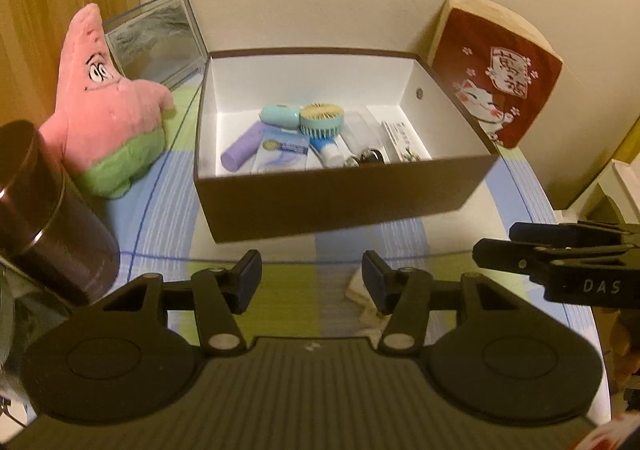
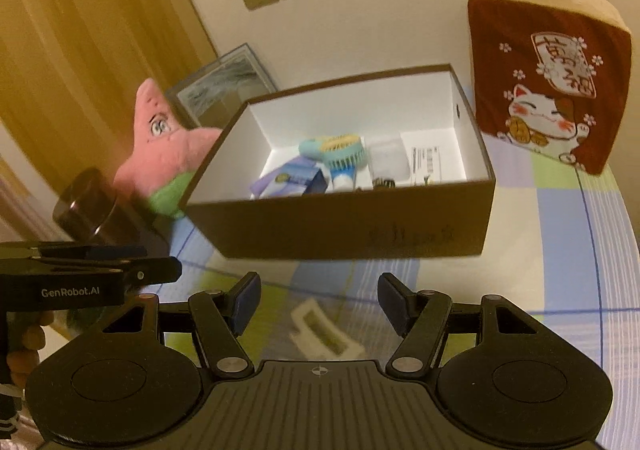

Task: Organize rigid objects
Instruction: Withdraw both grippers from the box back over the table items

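Checked tablecloth (image 1: pixel 168 186) against wall. Brown box (image 1: pixel 340 202) at centre, holding fan (image 1: pixel 320 120) and purple tube (image 1: pixel 242 150). Left gripper (image 1: pixel 311 282) and right gripper (image 2: pixel 318 304) side by side before box, angled downward, parted, nothing held.

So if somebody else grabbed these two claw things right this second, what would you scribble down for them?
Left claw: open, holding nothing.
Right claw: open, holding nothing.
Brown cardboard box with white inside: on the checked tablecloth, already holding a purple tube, a teal handheld fan, a white tube and small packets.
Outside it: pink star plush, dark round tin.
Left: I can't tell whether anything rigid still needs boxing besides the tin.
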Available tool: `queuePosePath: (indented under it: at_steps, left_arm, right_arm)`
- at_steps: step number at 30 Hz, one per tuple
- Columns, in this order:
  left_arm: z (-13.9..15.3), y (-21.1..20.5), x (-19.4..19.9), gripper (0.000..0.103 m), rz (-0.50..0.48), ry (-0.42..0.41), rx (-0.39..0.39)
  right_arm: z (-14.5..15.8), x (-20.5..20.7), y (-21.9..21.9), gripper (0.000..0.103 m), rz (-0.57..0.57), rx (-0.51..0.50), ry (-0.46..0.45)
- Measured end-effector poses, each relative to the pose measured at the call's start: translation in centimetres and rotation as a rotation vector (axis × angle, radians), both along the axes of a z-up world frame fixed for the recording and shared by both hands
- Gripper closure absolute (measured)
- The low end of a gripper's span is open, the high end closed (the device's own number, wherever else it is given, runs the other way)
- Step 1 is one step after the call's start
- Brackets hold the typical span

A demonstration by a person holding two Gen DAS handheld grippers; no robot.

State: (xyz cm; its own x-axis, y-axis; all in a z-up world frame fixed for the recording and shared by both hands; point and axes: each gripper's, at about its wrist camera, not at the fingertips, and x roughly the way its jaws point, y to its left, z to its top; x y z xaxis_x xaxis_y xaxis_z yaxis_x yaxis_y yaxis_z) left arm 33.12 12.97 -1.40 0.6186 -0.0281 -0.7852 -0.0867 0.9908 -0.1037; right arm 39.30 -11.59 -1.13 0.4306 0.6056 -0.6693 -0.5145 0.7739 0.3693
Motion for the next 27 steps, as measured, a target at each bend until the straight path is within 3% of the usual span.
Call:
queuePosePath:
  at_steps: [13, 27]
  left_arm:
    - [-1.7, -2.3, -3.4, 0.050, -0.024, 0.046, -0.014]
    - [-4.5, -4.3, -5.3, 0.050, -0.057, 0.118, -0.016]
  right_arm:
    - [-1.0, -3.1, -1.5, 0.038, 0.012, -0.020, 0.022]
    - [-4.0, -5.4, -2.9, 0.038, 0.007, -0.088, 0.087]
